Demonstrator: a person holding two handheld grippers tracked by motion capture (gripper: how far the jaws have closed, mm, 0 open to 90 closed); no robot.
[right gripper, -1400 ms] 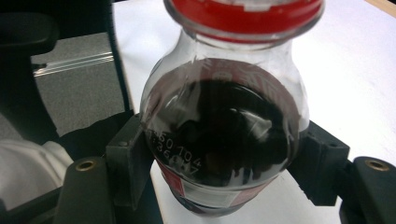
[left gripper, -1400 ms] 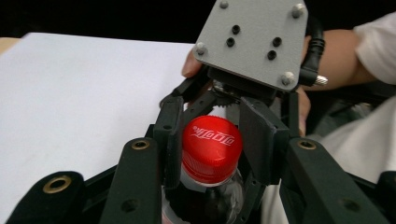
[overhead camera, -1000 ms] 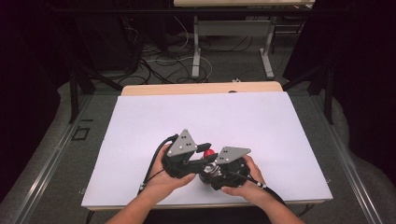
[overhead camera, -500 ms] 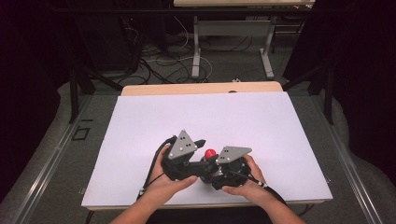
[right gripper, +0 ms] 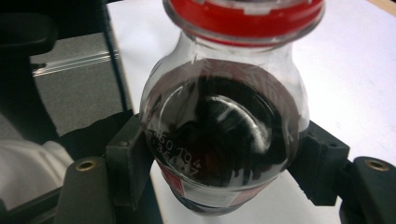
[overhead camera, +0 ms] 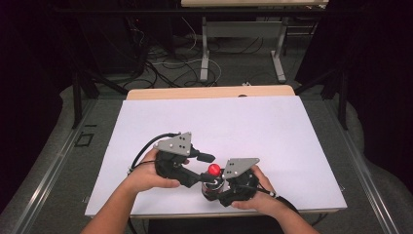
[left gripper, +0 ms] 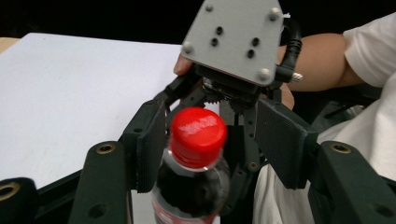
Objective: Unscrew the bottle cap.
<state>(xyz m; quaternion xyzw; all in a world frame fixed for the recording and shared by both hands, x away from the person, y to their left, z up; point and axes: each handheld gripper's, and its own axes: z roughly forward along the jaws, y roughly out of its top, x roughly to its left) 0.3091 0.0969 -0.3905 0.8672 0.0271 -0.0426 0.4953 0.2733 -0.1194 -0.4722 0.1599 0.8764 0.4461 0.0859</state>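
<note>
Near the front edge of the white table (overhead camera: 272, 126) stands one bottle (right gripper: 224, 140) of dark drink, one red cap (left gripper: 198, 135) on it. Two grippers attend. Right gripper (overhead camera: 217, 187): pads pinching the bottle's body from both sides. Left gripper (overhead camera: 207, 163): jaws have just been closing, standing parted either side of the cap, pads clear of it. Two grey plates top the grippers; trailing cables lie alongside. Bottle upright, long axis vertical, cap uppermost, label partly hidden by the right pads
</note>
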